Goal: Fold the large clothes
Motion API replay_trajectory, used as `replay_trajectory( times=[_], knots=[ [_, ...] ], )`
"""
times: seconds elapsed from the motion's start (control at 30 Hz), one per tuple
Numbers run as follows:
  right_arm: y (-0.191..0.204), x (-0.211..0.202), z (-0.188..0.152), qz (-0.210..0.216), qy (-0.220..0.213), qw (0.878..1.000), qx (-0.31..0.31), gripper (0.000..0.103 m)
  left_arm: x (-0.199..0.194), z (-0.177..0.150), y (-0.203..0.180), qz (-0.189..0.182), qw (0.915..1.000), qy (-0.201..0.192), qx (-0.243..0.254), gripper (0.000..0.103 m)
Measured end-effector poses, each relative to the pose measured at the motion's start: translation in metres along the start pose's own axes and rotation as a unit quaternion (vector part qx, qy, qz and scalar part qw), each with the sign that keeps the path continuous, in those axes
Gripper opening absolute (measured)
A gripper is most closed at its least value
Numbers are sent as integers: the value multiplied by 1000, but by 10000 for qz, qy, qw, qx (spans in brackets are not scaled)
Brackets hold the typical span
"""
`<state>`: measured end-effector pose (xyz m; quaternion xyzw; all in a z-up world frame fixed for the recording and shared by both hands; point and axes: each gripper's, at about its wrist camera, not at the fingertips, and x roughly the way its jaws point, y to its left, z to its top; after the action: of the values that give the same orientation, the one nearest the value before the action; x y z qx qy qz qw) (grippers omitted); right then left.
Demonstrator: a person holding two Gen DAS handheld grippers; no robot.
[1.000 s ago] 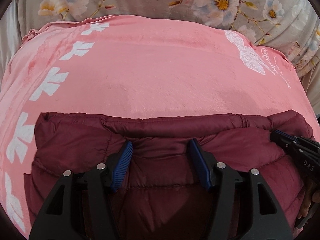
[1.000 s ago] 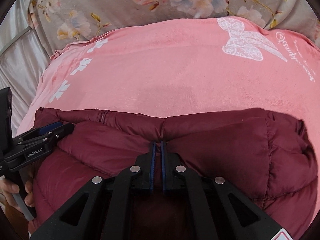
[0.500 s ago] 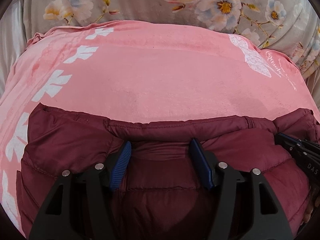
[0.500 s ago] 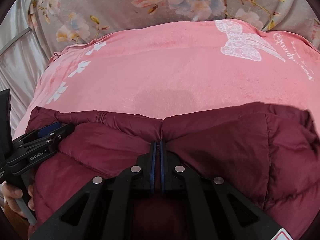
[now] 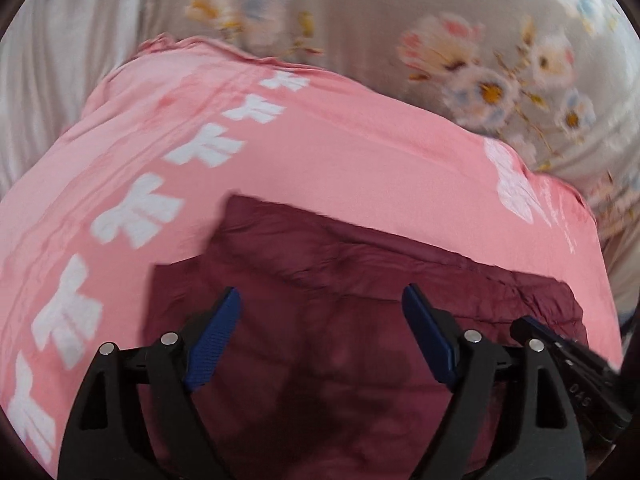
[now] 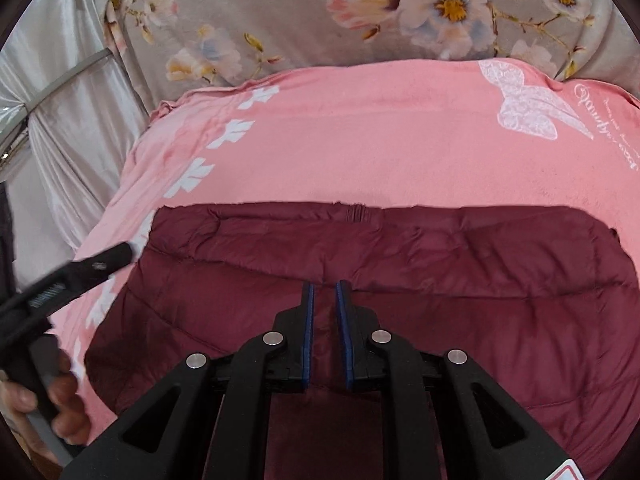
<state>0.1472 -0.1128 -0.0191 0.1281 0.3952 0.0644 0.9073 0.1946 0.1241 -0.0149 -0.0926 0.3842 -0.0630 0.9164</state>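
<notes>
A maroon puffer jacket (image 6: 440,288) lies folded on a pink blanket (image 6: 360,152); it also shows in the left wrist view (image 5: 340,272). My left gripper (image 5: 322,304) is wide open above the jacket's left part, holding nothing. My right gripper (image 6: 325,292) has its jaws a small gap apart over the jacket's folded edge, and no cloth shows between them. The left gripper also shows at the left of the right wrist view (image 6: 80,272), and the right gripper at the right edge of the left wrist view (image 5: 560,352).
The pink blanket (image 5: 320,140) has white flower prints (image 5: 136,212) along its left side and a white butterfly (image 6: 524,108) at the right. A grey floral sheet (image 6: 360,12) lies behind. A silver curtain (image 6: 60,140) hangs at the left.
The jacket's edge has dropped flat onto the blanket. My right gripper has opened a little and let the fabric go. My left gripper has lifted and swung left.
</notes>
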Motion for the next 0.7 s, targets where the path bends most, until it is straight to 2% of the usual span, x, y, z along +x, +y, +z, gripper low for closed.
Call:
replay_trajectory(
  times=[0.07,0.13,0.27,0.33,0.43,0.5,0.57,0.7],
  knots=[
    [4,12,-6,90,152,9998,126,14,-5,-1,34,37,9994,79,-348,84],
    [6,20,-11,7,215,9997,153,14,-7,-8,70,-67,9972,255,-694,88],
    [9,32,-18,-158,264,9995,116,9,-6,-30,112,-90,9931,550,-1032,88],
    [8,35,-20,-214,247,9994,92,6,-1,-45,127,-287,9888,775,-1243,88],
    [8,39,-24,-288,200,9994,8,5,6,-62,135,-882,9789,1016,-1540,93],
    [9,41,-26,-334,160,9993,-39,5,9,-69,135,-1122,9739,1075,-1656,96],
    [10,41,-28,-387,107,9991,-100,5,7,-72,129,-1124,9765,983,-1553,98],
    [11,42,-31,-471,5,9987,-186,5,10,-74,113,-1544,9704,1102,-1496,98]
  ],
)
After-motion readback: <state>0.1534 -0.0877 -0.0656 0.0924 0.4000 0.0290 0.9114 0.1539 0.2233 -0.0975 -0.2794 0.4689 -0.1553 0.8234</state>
